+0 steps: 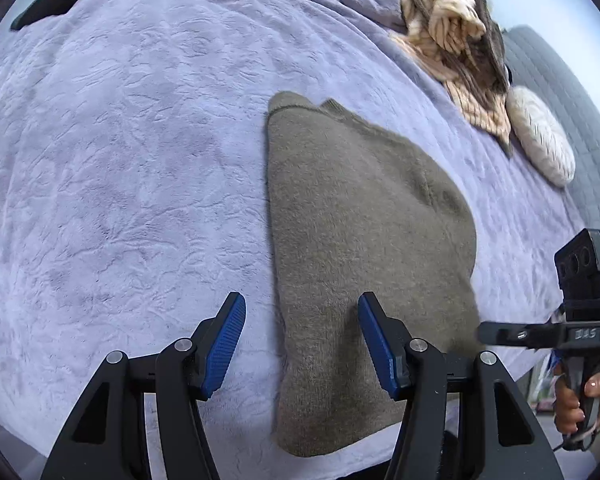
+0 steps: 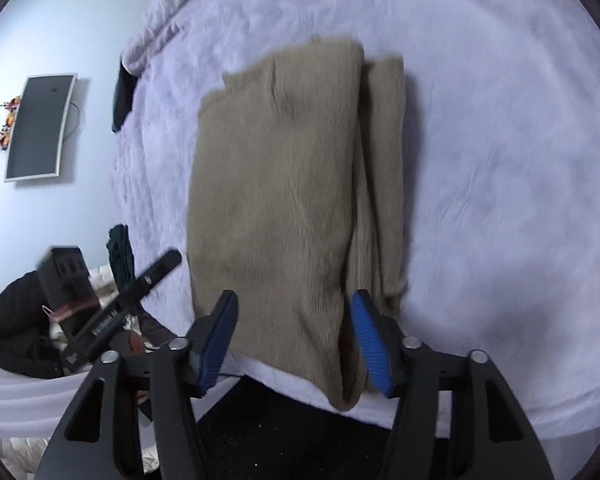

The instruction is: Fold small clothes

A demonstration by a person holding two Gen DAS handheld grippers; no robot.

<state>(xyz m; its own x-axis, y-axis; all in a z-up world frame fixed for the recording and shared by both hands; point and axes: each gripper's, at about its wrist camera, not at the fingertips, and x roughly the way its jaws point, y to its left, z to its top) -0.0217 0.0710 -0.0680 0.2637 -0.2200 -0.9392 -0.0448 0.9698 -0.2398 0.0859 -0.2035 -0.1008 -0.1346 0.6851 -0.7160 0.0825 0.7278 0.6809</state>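
The folded olive-brown knit sweater (image 1: 364, 232) lay flat on the lavender plush blanket (image 1: 132, 168) that covered the bed. In the left wrist view its near end reached close to the near edge of the bed, and its ribbed collar pointed to the far side. In the right wrist view the sweater (image 2: 276, 208) showed a narrower folded strip along its right side, and its near end hung a little over the edge of the blanket (image 2: 500, 160).

The left tongs (image 1: 302, 324) were wide open and held nothing; the left blue pad stood over the blanket and the right blue pad over the near part of the sweater. The right tongs (image 2: 294, 320) were also wide open and empty, with the near end of the sweater between the two pads. I could not tell if the pads touched the cloth.

In the left wrist view the right hand (image 1: 580, 396) gripped the handle of its tool at the right edge. A beige and brown striped garment (image 1: 452, 36) and a white round cushion (image 1: 540, 136) lay at the far right of the bed. In the right wrist view a framed dark screen (image 2: 40, 128) hung on the wall at the left.
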